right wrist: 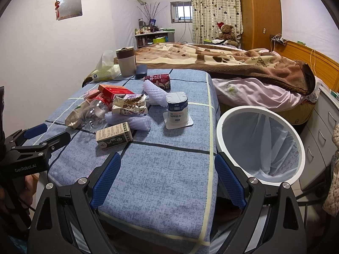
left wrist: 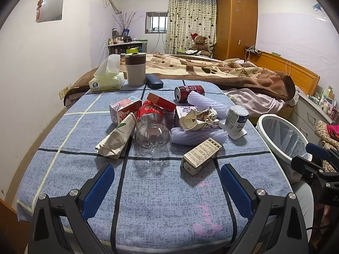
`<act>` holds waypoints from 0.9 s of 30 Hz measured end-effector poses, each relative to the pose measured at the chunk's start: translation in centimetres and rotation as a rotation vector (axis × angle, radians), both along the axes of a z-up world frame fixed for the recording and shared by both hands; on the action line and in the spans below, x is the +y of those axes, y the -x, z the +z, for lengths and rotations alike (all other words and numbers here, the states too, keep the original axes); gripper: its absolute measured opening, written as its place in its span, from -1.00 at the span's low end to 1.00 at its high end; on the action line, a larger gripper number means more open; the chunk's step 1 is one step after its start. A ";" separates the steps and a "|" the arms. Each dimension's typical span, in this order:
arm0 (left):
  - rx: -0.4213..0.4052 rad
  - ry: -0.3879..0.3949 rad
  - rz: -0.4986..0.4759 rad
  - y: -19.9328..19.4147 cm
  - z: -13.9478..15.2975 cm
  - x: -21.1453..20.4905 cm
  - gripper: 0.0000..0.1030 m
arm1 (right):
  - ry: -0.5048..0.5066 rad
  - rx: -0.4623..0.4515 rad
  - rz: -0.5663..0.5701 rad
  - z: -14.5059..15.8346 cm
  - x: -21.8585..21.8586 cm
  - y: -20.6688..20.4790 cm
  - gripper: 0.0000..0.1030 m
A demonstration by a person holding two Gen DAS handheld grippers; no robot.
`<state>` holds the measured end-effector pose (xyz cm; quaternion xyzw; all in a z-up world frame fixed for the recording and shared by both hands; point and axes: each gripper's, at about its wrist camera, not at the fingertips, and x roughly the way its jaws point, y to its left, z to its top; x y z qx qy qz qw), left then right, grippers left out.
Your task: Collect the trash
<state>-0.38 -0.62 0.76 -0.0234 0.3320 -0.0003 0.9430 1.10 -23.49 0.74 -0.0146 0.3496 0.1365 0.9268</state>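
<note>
Trash lies piled mid-table on the blue checked cloth (left wrist: 161, 201): a clear bottle with a red label (left wrist: 152, 127), a small printed carton (left wrist: 201, 155), a crumpled paper bag (left wrist: 118, 137), a pink carton (left wrist: 124, 110), a red box (left wrist: 162, 101), a red can (left wrist: 188, 93), white foam netting (left wrist: 208, 103), a crumpled wrapper (left wrist: 201, 117) and an upturned yogurt cup (left wrist: 236, 120). My left gripper (left wrist: 167, 180) hovers open and empty in front of the pile. My right gripper (right wrist: 168, 169) is open and empty over the table's near right corner, beside the white lined bin (right wrist: 254, 139).
A tissue box (left wrist: 107, 82), a tumbler (left wrist: 135, 69) and a dark glasses case (left wrist: 154, 81) stand at the table's far edge. A bed with a brown blanket (left wrist: 211, 67) lies behind. Drawers (right wrist: 322, 127) stand right of the bin (left wrist: 281, 135).
</note>
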 end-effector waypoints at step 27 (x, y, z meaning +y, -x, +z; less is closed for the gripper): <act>-0.006 0.004 0.002 0.3 0.2 0.1 0.98 | -0.001 -0.003 0.000 0.1 0.0 0.1 0.78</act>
